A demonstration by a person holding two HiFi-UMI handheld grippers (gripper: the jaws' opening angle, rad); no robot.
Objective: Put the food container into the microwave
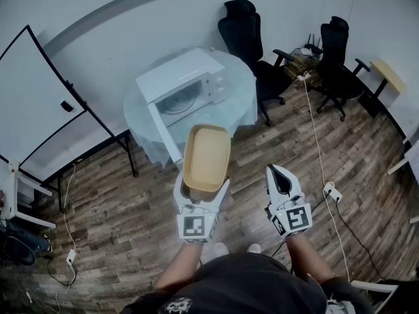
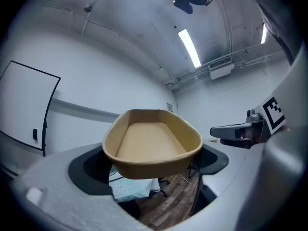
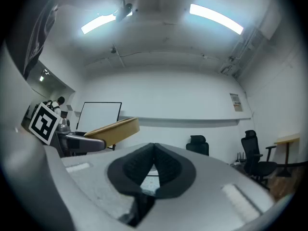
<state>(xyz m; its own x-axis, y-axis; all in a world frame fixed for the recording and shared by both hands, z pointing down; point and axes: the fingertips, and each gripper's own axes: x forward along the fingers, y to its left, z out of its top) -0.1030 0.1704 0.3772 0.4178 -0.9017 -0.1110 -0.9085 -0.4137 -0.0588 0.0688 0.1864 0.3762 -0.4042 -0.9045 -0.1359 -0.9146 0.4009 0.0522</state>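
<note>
In the head view, a tan oval food container (image 1: 207, 157) hangs in the air in front of me, empty, with my left gripper (image 1: 203, 190) shut on its near end. In the left gripper view the container (image 2: 151, 141) sits between the two wide-set jaws of that gripper (image 2: 151, 163). The white microwave (image 1: 186, 87) stands on a round glass table (image 1: 243, 113) ahead, its door (image 1: 163, 133) swung open toward me. My right gripper (image 1: 281, 174) floats to the right of the container, shut and empty; its pads (image 3: 163, 159) meet at the tips.
Two black office chairs (image 1: 249, 31) (image 1: 337, 54) stand behind the table to the right. A whiteboard (image 1: 33, 103) leans at the left. A white cable and power strip (image 1: 330, 190) lie on the wooden floor at the right.
</note>
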